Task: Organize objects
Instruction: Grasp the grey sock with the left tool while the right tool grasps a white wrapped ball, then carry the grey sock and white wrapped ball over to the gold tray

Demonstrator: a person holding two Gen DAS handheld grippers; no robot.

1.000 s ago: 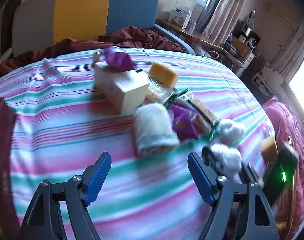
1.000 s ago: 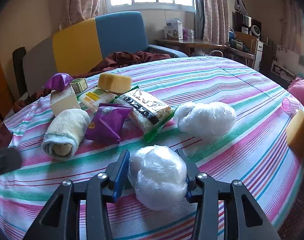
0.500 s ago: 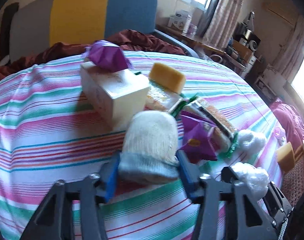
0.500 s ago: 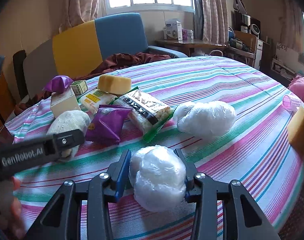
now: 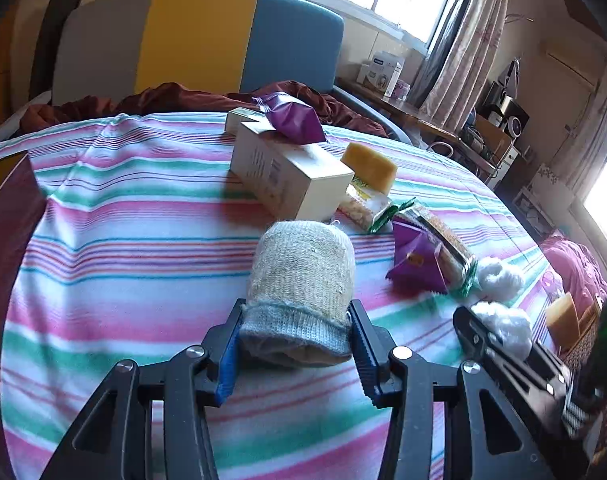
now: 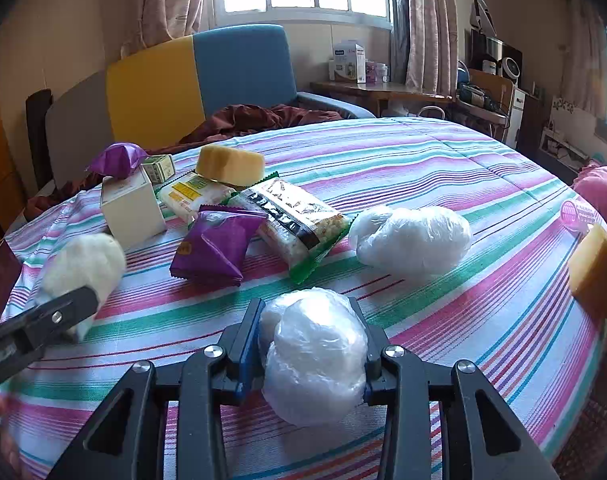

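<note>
My left gripper (image 5: 295, 344) is shut on a rolled cream and grey sock (image 5: 301, 280) on the striped tablecloth (image 5: 123, 248); the sock also shows in the right wrist view (image 6: 83, 268). My right gripper (image 6: 307, 352) is shut on a white plastic-wrapped bundle (image 6: 313, 356). A second white bundle (image 6: 411, 240) lies beyond it. A purple snack packet (image 6: 213, 246), a clear snack bag (image 6: 299, 220), a yellow sponge (image 6: 229, 164) and a cream box (image 6: 131, 208) lie in a cluster further back.
Another purple packet (image 5: 291, 116) rests on the cream box (image 5: 291, 176). A small green box (image 6: 159, 166) sits behind. A second yellow sponge (image 6: 595, 268) and a pink roller (image 6: 575, 216) lie at the right edge. A blue and yellow chair (image 6: 199, 76) stands behind the table.
My left gripper moved forward to the sock and shut on it. My right gripper stays shut on the white bundle, hardly moved.
</note>
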